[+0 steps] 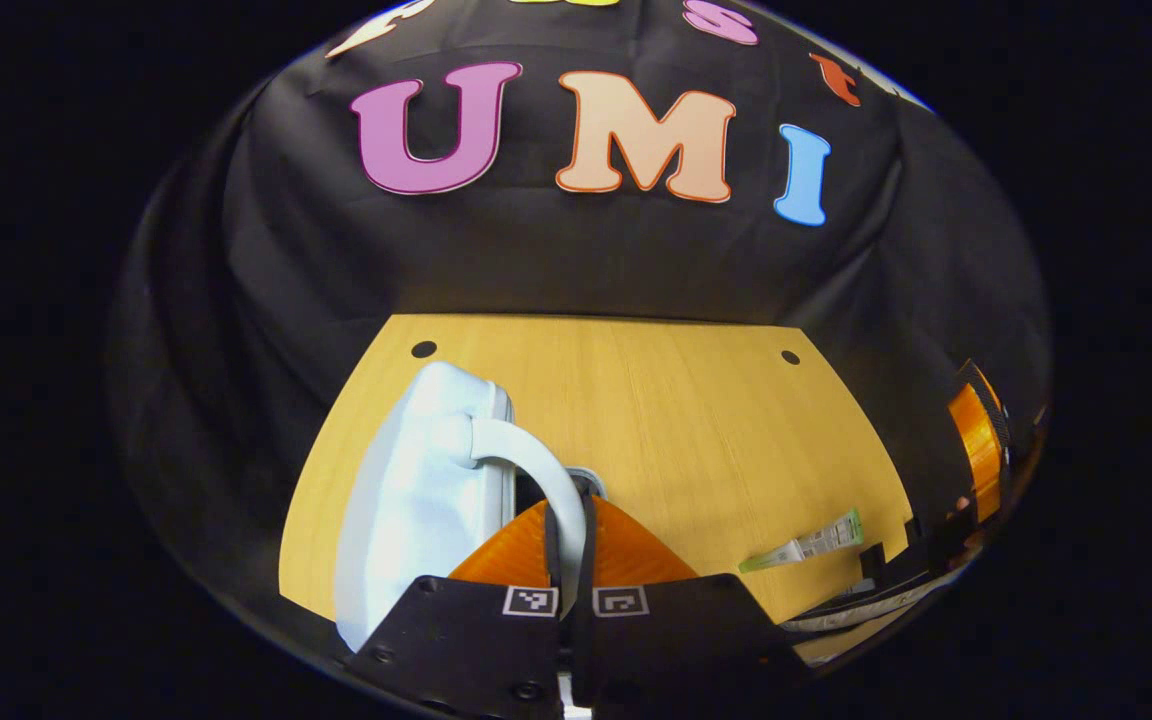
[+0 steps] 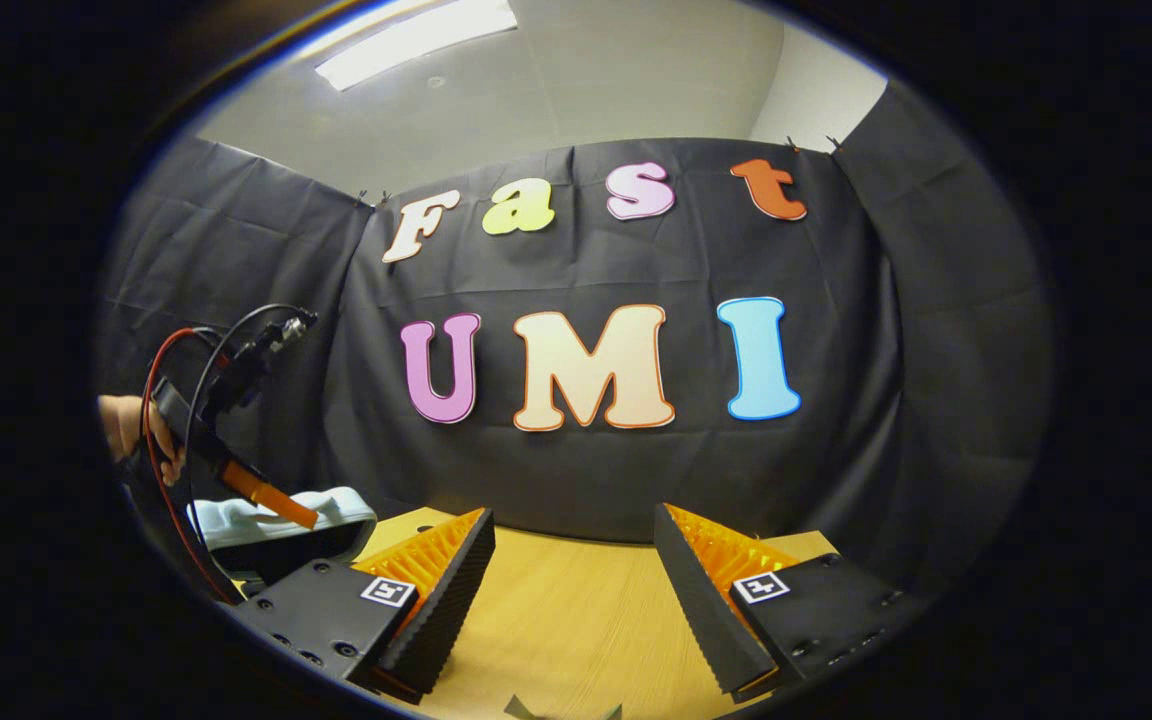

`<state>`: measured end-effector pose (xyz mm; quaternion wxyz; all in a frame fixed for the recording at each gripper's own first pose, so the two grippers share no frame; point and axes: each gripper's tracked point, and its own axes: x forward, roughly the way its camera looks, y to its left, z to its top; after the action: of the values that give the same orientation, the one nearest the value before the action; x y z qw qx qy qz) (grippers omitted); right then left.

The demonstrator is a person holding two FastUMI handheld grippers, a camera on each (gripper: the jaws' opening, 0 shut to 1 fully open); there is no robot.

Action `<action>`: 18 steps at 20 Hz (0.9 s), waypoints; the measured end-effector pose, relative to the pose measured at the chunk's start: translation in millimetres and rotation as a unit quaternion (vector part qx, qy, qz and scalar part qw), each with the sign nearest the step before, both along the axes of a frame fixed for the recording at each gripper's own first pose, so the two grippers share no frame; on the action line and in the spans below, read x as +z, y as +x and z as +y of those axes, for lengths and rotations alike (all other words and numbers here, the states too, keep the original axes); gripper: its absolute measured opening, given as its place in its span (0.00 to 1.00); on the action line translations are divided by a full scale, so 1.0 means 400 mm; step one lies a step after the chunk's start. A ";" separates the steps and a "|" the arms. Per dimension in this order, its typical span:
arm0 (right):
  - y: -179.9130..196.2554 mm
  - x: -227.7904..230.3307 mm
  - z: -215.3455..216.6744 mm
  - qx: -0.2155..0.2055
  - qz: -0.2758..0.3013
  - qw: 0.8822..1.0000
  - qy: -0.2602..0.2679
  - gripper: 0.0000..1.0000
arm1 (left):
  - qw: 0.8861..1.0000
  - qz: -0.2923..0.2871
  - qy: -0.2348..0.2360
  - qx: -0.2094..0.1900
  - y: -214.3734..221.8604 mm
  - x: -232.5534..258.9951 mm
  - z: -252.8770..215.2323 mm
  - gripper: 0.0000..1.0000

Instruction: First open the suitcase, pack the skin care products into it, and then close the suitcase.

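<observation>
A pale blue-white suitcase (image 1: 406,500) lies on the wooden table (image 1: 676,420), left of centre in the left gripper view. Its curved handle (image 1: 526,460) runs down between the fingers of my left gripper (image 1: 569,510), which is shut on it. A green and white skin care tube (image 1: 808,544) lies flat on the table to the right. The right gripper view has the suitcase (image 2: 276,520) at its left edge, its lid raised over a dark gap, with the left gripper (image 2: 301,518) on it and a hand (image 2: 126,430) holding that gripper. My right gripper (image 2: 571,560) hangs open over bare table.
Two small dark holes (image 1: 424,349) mark the far corners of the table. Black cloth wall stands close behind the far edge. The right gripper (image 1: 976,450) shows at the far right edge of the left gripper view. Open wood lies between suitcase and tube.
</observation>
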<state>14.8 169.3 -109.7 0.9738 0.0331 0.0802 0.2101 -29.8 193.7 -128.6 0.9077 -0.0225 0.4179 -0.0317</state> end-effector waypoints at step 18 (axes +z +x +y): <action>-0.055 -0.016 0.257 -0.019 -0.008 1.000 -0.004 0.99 | 0.990 -0.076 0.100 0.061 -0.003 0.073 0.523 0.00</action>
<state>-7.1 271.9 -116.0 0.9783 0.0289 0.0729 0.1918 -31.0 403.0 -99.4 0.9346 0.0452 0.3469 0.0641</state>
